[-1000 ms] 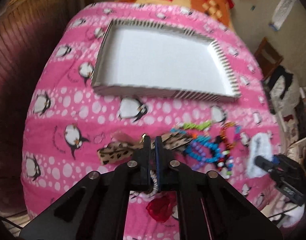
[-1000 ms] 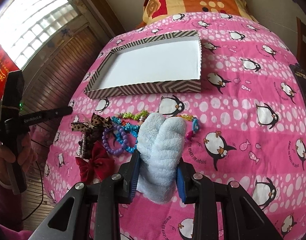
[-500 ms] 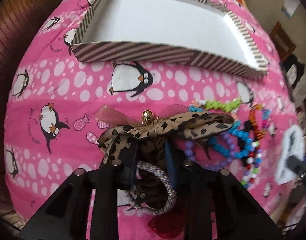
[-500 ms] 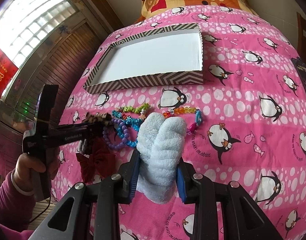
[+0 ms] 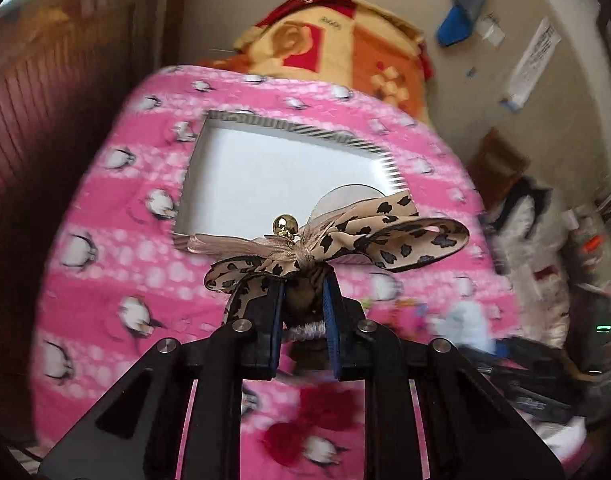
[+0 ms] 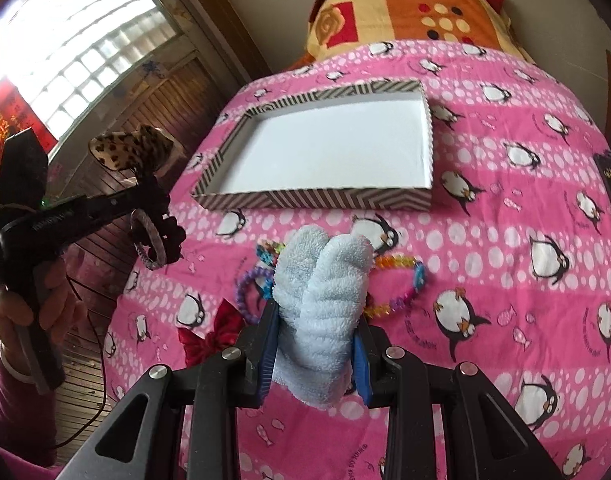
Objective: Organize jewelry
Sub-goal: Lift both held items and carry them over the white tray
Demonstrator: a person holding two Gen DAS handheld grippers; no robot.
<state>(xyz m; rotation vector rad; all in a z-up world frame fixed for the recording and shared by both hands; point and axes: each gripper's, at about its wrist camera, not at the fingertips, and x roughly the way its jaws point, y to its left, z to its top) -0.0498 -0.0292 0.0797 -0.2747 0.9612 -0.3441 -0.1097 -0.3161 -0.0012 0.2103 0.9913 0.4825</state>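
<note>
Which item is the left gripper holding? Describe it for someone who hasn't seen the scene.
Above the pink penguin bedspread, left of the striped box, the left gripper holds up a leopard-print bow hair tie. Unlike the red bow and bead bracelets lying on the bed, it has a gold bead at its knot.

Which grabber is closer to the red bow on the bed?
Right. The right gripper sits just beside the red bow, low over the bed; the left gripper is lifted well above it.

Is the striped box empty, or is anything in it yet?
Empty: the striped box shows only bare white floor in both views; the leopard bow hangs in the left gripper.
</note>
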